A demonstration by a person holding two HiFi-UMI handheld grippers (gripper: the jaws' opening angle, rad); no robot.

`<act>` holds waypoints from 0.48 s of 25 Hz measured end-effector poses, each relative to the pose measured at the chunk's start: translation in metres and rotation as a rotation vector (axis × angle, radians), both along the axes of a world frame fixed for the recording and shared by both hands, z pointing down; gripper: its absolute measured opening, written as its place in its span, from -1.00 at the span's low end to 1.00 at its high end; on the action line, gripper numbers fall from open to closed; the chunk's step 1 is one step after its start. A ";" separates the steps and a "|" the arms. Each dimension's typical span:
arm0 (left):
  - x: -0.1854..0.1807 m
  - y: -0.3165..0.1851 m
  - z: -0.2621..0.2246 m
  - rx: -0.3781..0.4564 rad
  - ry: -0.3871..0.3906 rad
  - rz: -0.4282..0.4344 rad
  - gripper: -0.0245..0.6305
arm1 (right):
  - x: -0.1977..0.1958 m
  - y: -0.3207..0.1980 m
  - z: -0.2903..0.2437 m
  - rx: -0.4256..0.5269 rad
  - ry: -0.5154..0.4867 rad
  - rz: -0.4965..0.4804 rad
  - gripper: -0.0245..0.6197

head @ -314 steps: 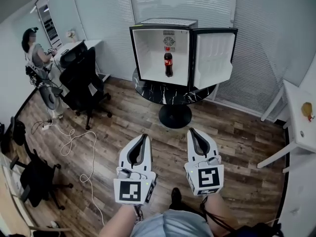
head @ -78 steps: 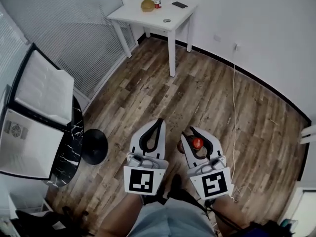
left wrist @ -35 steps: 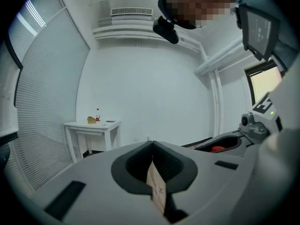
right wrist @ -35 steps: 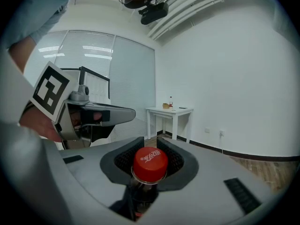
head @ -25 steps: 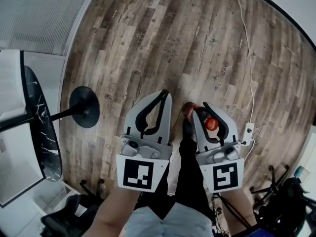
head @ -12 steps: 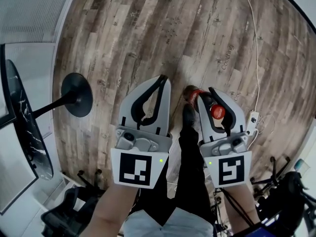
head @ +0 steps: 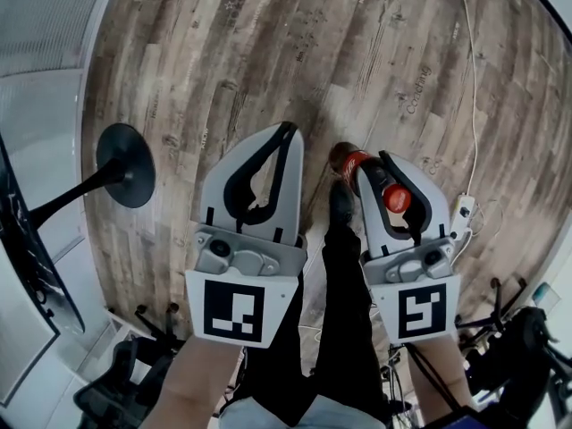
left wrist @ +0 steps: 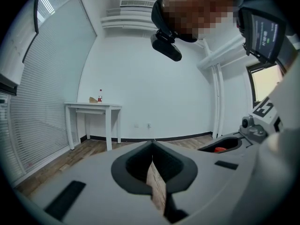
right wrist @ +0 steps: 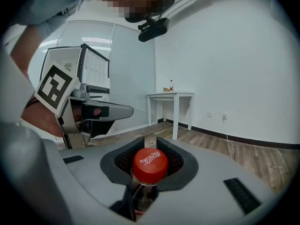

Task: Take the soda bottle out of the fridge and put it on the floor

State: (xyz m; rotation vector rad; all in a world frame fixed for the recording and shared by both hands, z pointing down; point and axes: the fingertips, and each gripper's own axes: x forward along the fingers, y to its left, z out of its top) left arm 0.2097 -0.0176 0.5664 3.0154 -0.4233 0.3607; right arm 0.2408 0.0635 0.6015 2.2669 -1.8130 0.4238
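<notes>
"Red cap [right wrist: 150,162] is showing just above the pads, so the right tongs [right wrist: 150,140] are clamping the soda bottle [head: 355,162] by its neck?"

"Yes, they are closing partway round the neck, and the bottle is hanging below them over the wooden floor [head: 268,52], just right of the person's shoe [head: 340,201]. I am judging it not yet down, though no view is showing its base."

"And the left tongs [head: 288,129]?"

"Their jaws are meeting at the tips and holding nothing. They are hanging alongside, idle."

"So how am I setting it down well?"

"I would be going slowly and holding the bottle upright, since a neck grip is letting the body swing. Be aiming for a bare plank on the far side of the shoe, left of the white power strip [head: 462,209]. Be waiting until the base is resting flat before opening, then be drawing the tongs back level so the pads are not catching the cap."
</notes>
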 end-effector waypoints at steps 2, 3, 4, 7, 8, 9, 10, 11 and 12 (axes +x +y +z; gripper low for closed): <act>0.001 -0.001 0.013 0.001 -0.004 0.008 -0.87 | 0.002 -0.002 0.012 -0.001 0.001 0.002 -0.63; 0.001 -0.002 0.020 0.002 -0.008 0.013 -0.87 | 0.002 -0.003 0.019 -0.003 0.001 0.005 -0.63; 0.000 -0.002 0.027 0.002 -0.012 0.018 -0.87 | 0.003 -0.004 0.025 -0.004 -0.001 0.009 -0.63; -0.001 -0.004 0.046 0.000 -0.019 0.025 -0.87 | 0.004 -0.005 0.043 -0.005 -0.005 0.022 -0.63; -0.002 -0.005 0.053 -0.002 -0.022 0.027 -0.87 | 0.004 -0.005 0.049 -0.005 -0.006 0.024 -0.63; -0.002 -0.005 0.060 -0.003 -0.024 0.026 -0.88 | 0.005 -0.005 0.056 -0.006 -0.006 0.026 -0.63; -0.002 -0.006 0.066 -0.003 -0.024 0.025 -0.87 | 0.005 -0.005 0.062 -0.008 -0.007 0.028 -0.63; -0.003 -0.007 0.072 -0.002 -0.023 0.024 -0.87 | 0.006 -0.005 0.069 -0.010 -0.008 0.030 -0.63; -0.003 -0.008 0.078 -0.001 -0.022 0.024 -0.87 | 0.007 -0.005 0.075 -0.010 -0.009 0.034 -0.63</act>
